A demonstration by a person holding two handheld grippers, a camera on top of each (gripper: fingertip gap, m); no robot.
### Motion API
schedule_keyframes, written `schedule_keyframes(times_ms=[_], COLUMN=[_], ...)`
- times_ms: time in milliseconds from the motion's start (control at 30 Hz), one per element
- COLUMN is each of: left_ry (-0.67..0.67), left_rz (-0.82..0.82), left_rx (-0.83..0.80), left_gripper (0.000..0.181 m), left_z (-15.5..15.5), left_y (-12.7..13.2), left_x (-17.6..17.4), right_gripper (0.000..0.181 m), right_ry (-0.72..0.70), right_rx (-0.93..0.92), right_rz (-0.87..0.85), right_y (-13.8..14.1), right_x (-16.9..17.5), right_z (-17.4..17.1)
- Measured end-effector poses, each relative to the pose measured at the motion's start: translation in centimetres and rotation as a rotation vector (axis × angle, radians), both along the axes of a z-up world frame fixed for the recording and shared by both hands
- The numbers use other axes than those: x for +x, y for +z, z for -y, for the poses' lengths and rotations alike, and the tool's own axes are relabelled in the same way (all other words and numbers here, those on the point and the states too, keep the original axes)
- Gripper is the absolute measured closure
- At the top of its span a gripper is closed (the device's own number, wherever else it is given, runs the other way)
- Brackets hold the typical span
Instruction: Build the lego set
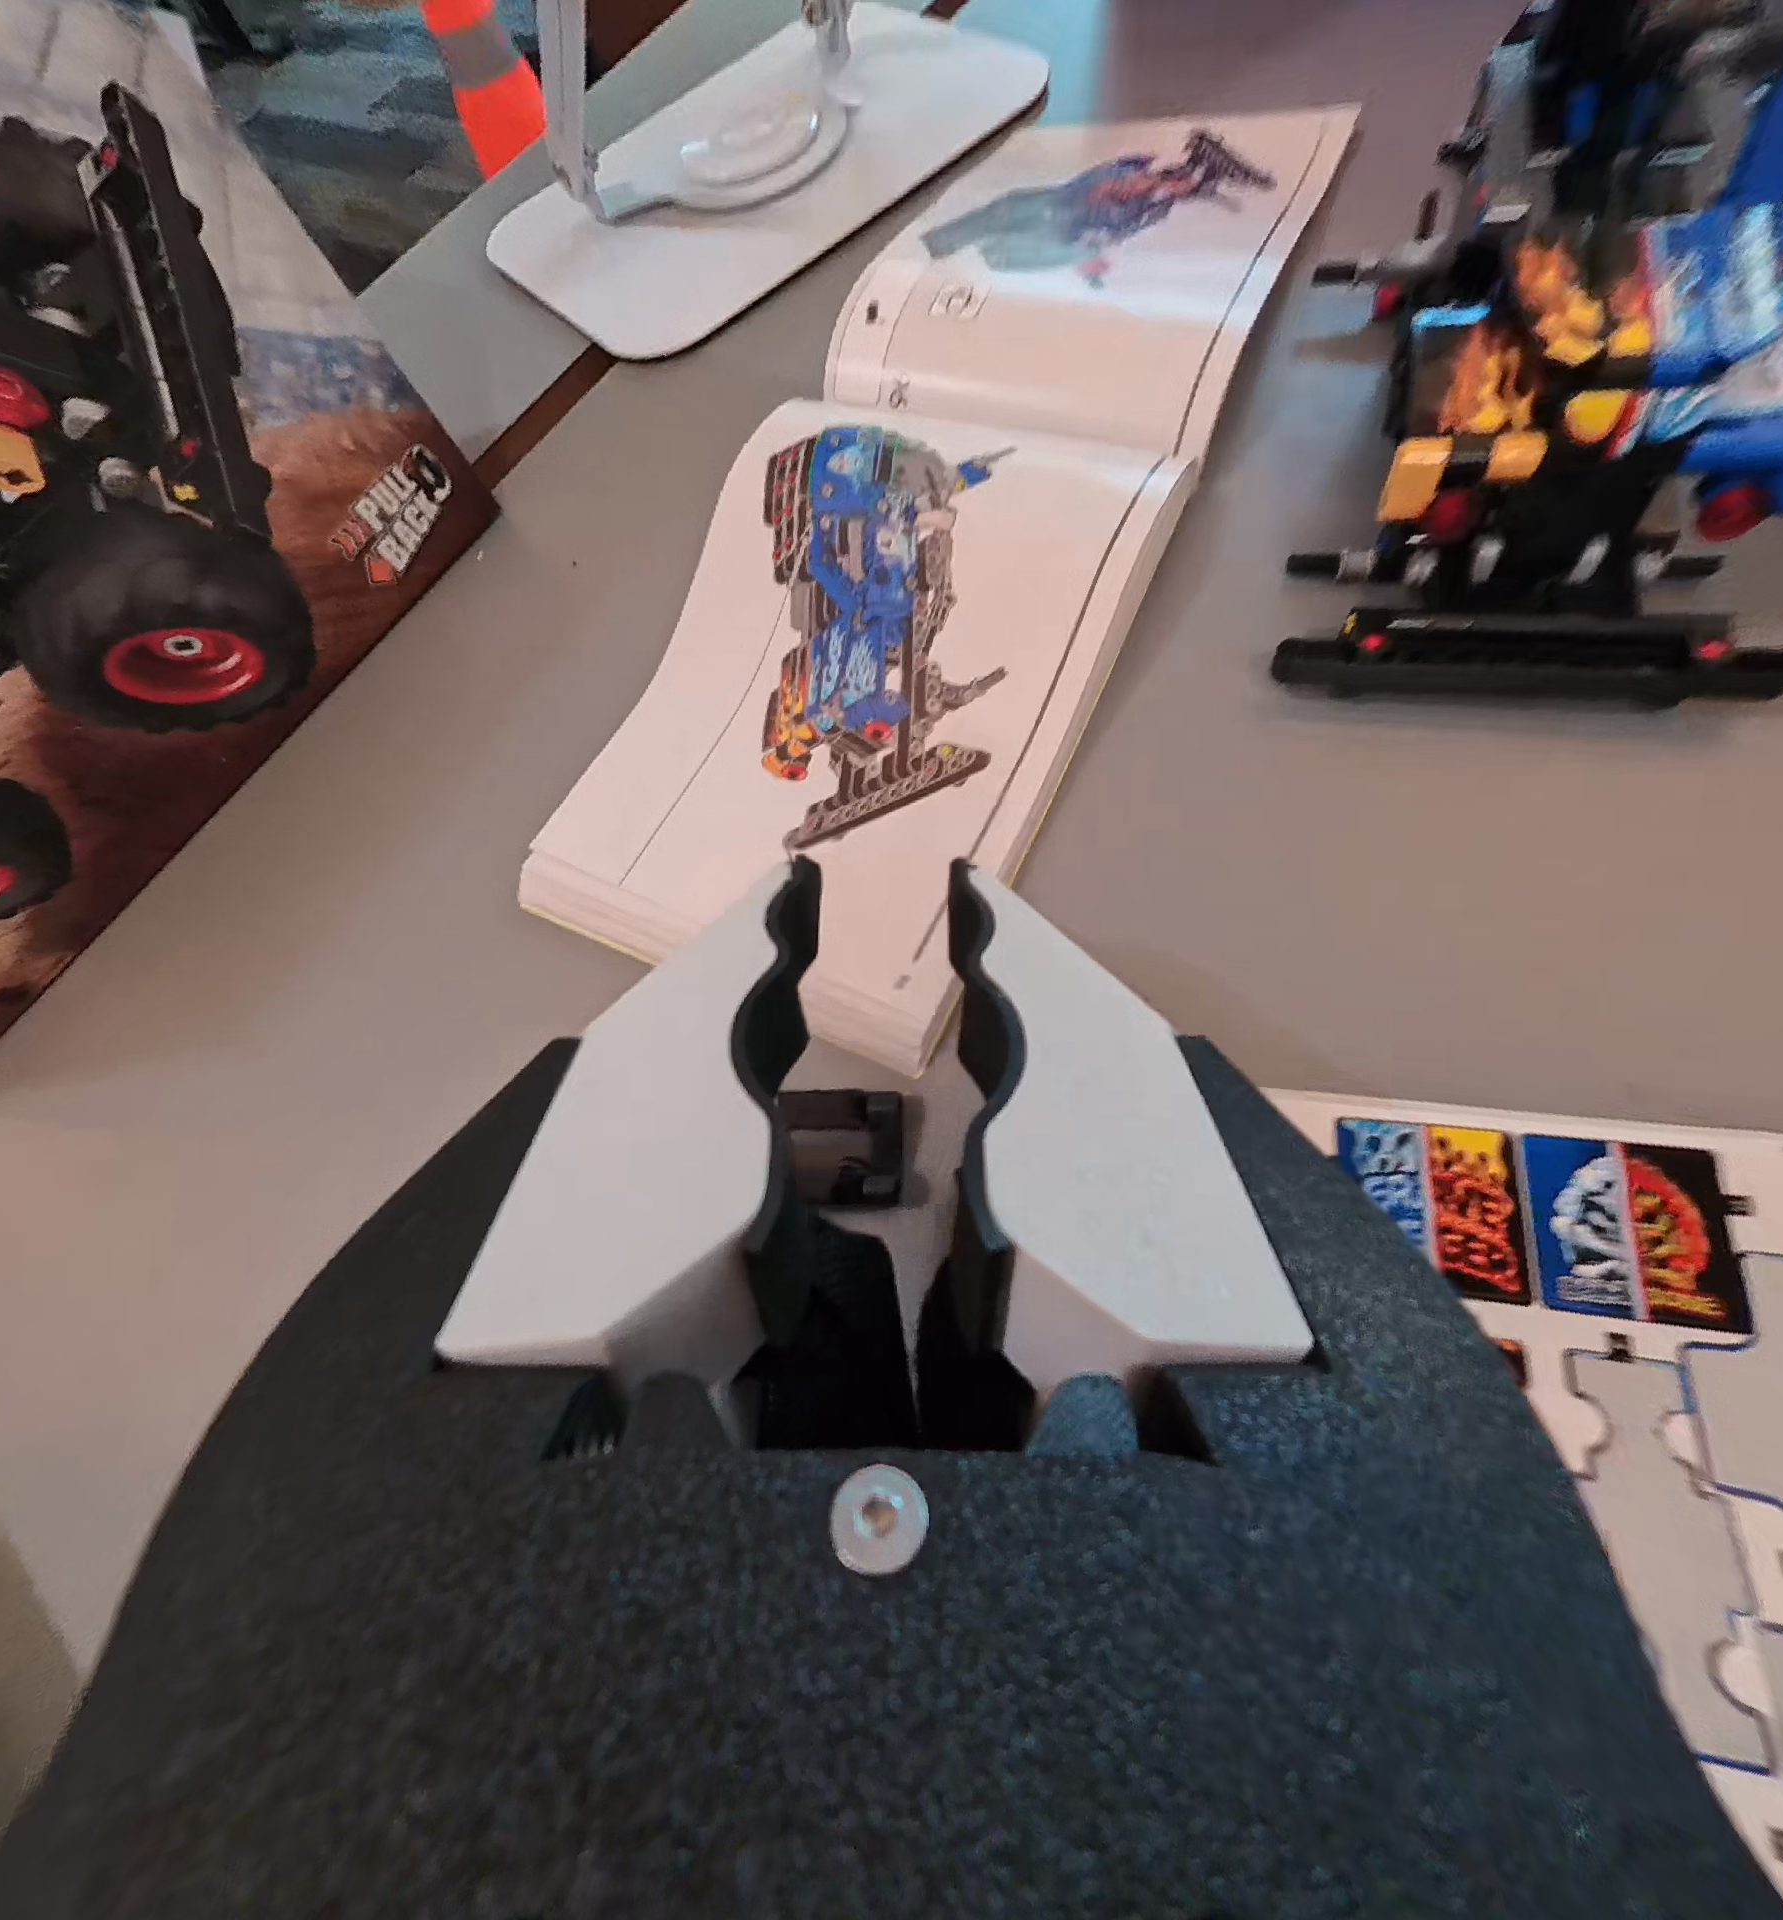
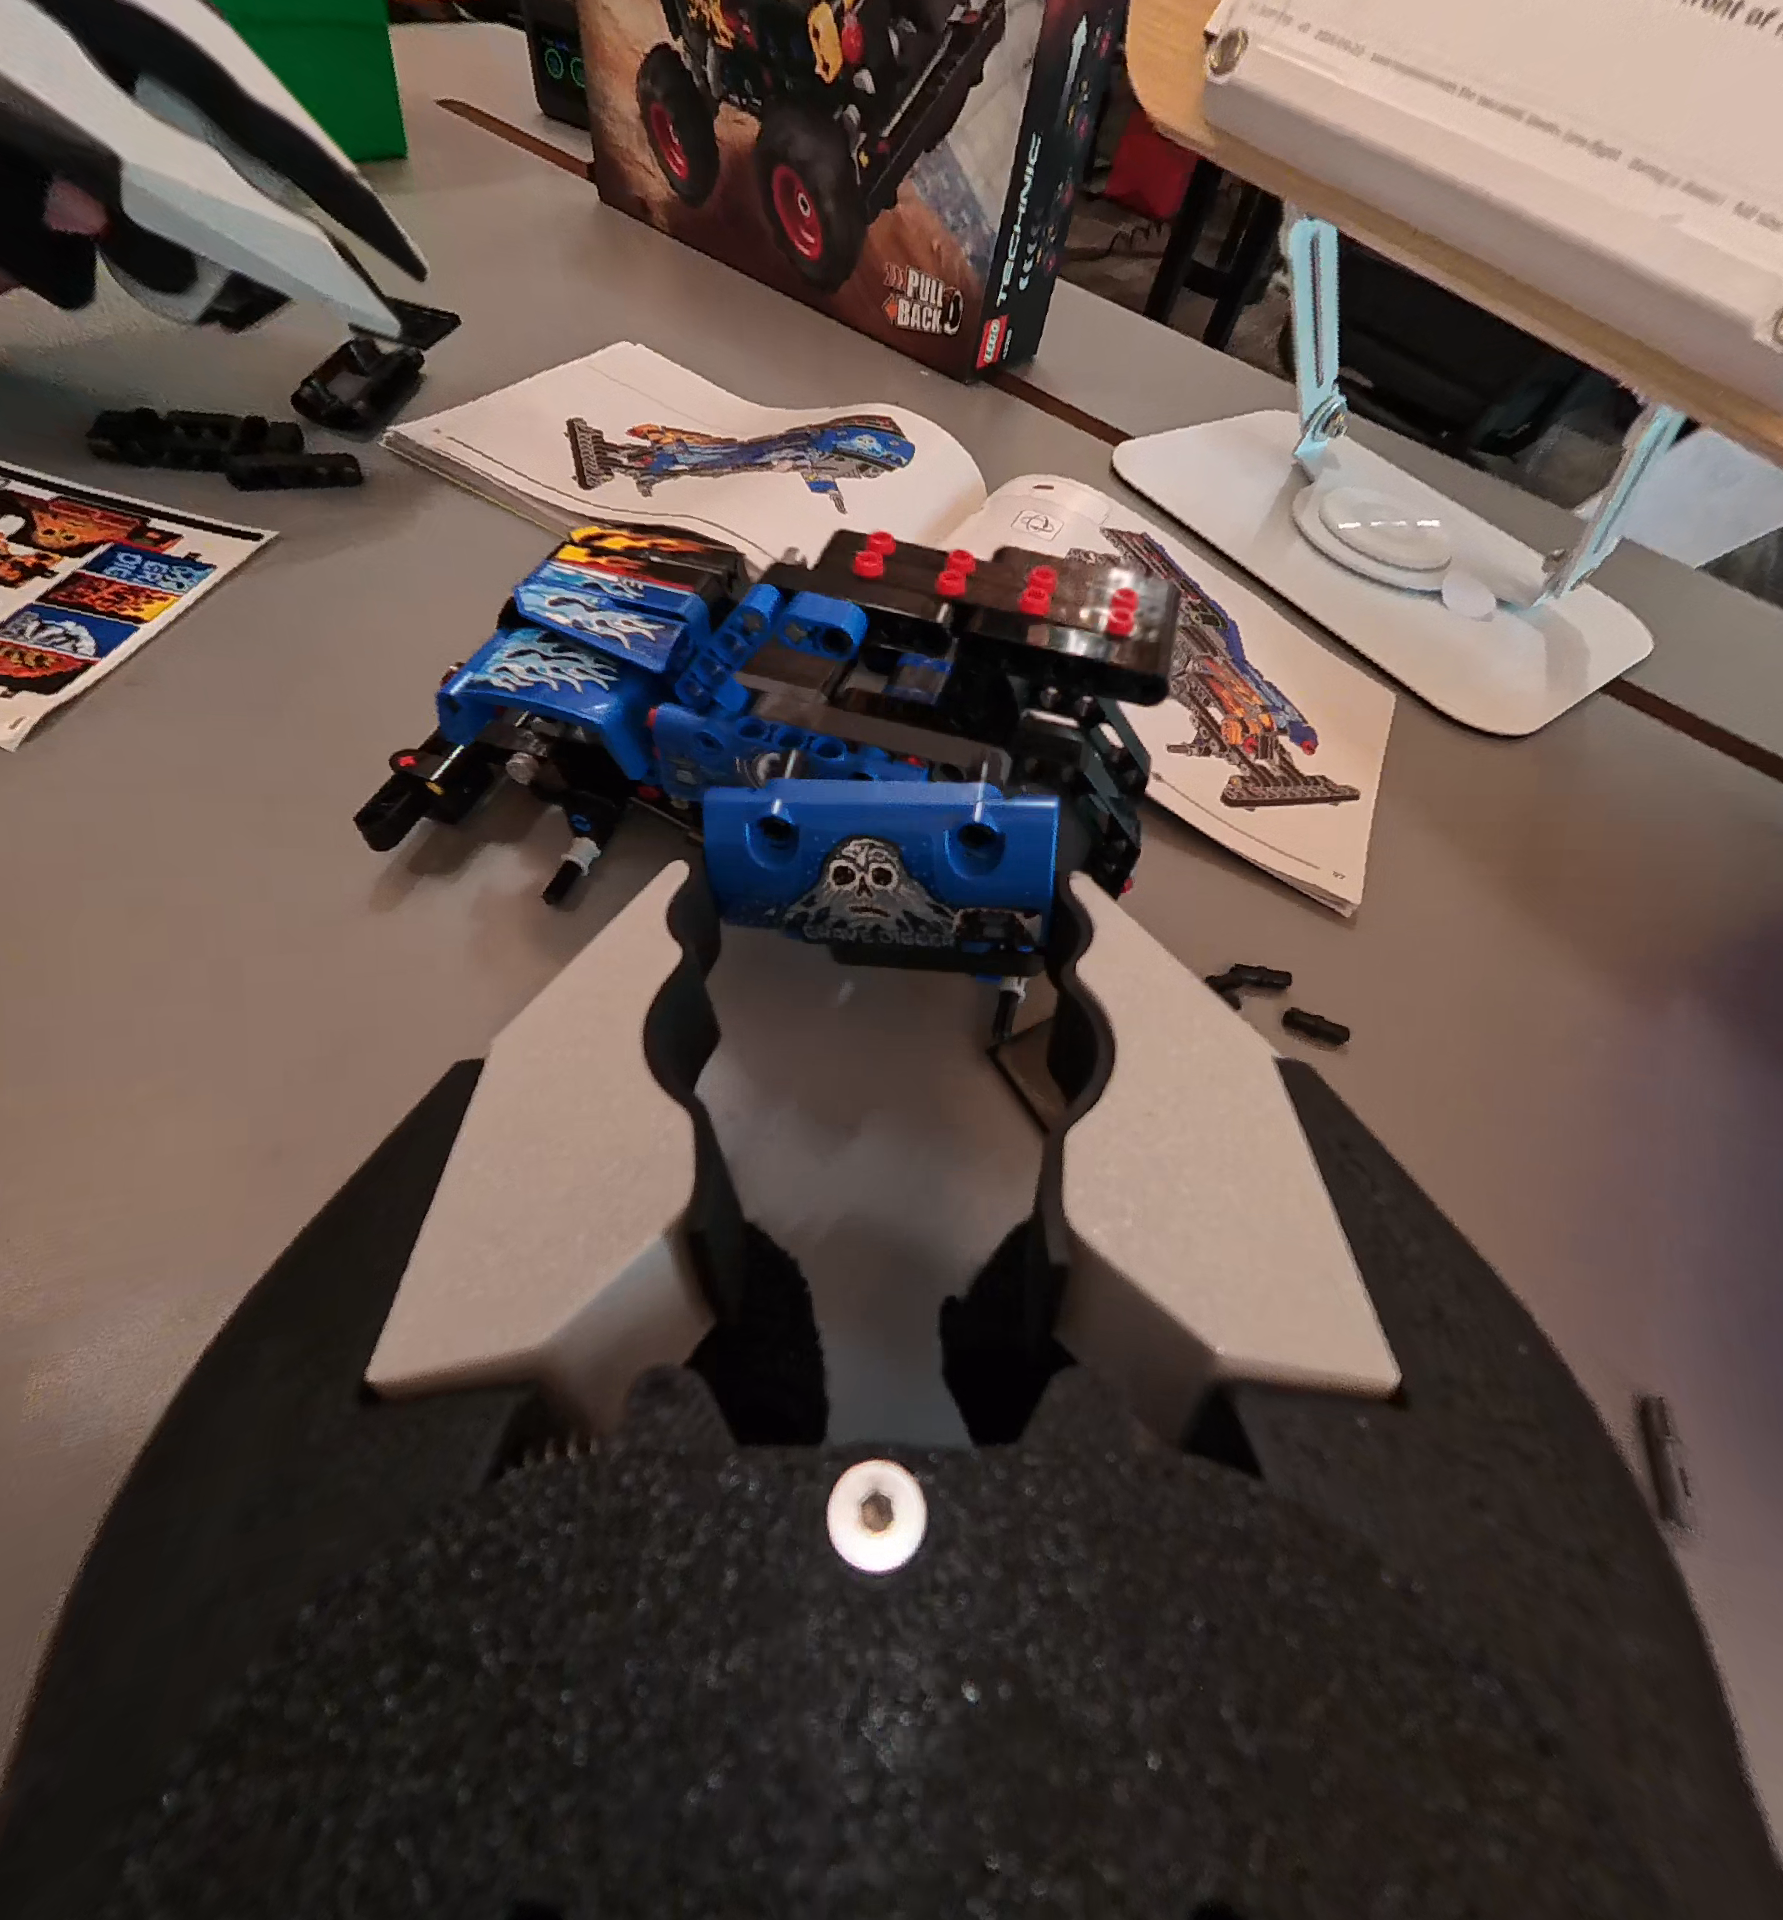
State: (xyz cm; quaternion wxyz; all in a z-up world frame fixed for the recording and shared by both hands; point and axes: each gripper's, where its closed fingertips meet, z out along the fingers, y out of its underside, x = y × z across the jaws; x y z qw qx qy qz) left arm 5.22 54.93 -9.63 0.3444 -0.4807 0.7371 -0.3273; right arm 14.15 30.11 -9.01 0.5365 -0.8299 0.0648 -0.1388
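we seem to be in an office or meeting room set up as a work table for building a toy. the grey table [image 2: 243, 935] has a seam with a dark strip where a second table joins it. on it lie an open instruction booklet [image 1: 866, 665], a sticker sheet [image 2: 56, 582], the toy's box [image 2: 845, 166] and a half-built truck [image 2: 762, 707]. a white stand [image 2: 1386, 582] holds a clipboard with a printed sheet [image 2: 1552, 156]. beyond the table edge we see patterned carpet [image 1: 347, 156] and an orange traffic cone [image 1: 482, 83].
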Motion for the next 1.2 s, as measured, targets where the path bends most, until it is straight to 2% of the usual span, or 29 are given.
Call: schedule_keyframes(times_ms=[100,300,433,600,767,867,900,1200], left_ry=[-0.057,-0.220,-0.286,-0.338,-0.365,-0.381,-0.397,-0.402], left_rz=[0.023,-0.011,-0.100,-0.153,-0.236,-0.255,-0.262,-0.369], left_rx=[-0.049,-0.295,-0.373,-0.268,-0.262,-0.238,-0.256,-0.547], left_gripper=[0.157,0.159,0.158,0.152,0.152,0.166,0.173,0.174], left_z=[2.3,12.2,17.6,21.9,24.2,24.5,24.7,24.0], left_y=[1.6,5.9,6.5,5.7,4.1,3.5,3.7,4.2], left_x=[-0.2,-0.9,-0.8,0.7,1.2,1.3,1.2,0.7], right_gripper=[0.119,0.119,0.119,0.119,0.119,0.119,0.119,0.122], right_ry=[0.009,0.016,0.027,0.092,0.105,0.120,0.121,0.187], right_rx=[0.001,-0.023,-0.047,0.002,0.015,0.033,0.034,0.103], right_rz=[0.040,0.131,0.237,0.231,0.261,0.257,0.255,0.208], right_y=[0.4,0.9,1.2,2.1,2.4,2.7,2.7,3.0], right_x=[-0.7,-2.5,-3.7,-5.5,-5.8,-6.3,-6.3,-7.0], right_z=[-0.2,-1.2,-1.6,-2.1,-2.1,-2.2,-2.2,-2.2])
